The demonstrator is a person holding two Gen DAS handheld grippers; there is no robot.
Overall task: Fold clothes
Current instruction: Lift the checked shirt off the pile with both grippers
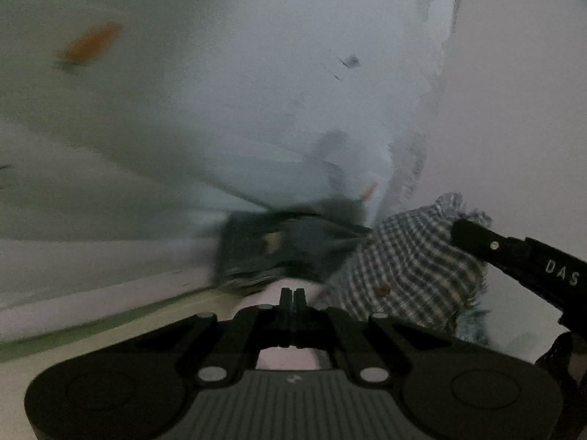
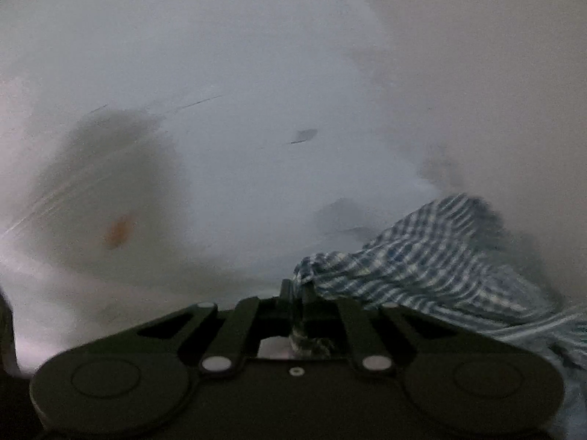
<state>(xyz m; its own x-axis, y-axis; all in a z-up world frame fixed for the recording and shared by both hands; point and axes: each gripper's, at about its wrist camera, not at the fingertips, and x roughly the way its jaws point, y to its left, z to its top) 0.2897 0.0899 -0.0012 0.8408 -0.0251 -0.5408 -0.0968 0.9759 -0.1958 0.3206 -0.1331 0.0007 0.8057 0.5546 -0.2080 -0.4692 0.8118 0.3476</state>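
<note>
Right wrist view: right hand-held gripper (image 2: 295,289) pinches the edge of a blue-and-white checked shirt (image 2: 433,256), lifted off the pale counter (image 2: 256,91).
Left hand-held gripper (image 1: 292,295): jaws pressed together, apparently on nothing.
Step, judged: raising the shirt for a fold.
Next: left regrips a free edge.
Shirt: bunched, buttoned, near the counter's right edge.

place: looking like a home, not certain; surface: pale sheet (image 1: 220,110) spreading wide; cue: checked garment (image 1: 411,264) lying bunched; detail: blur hiding the rest
</note>
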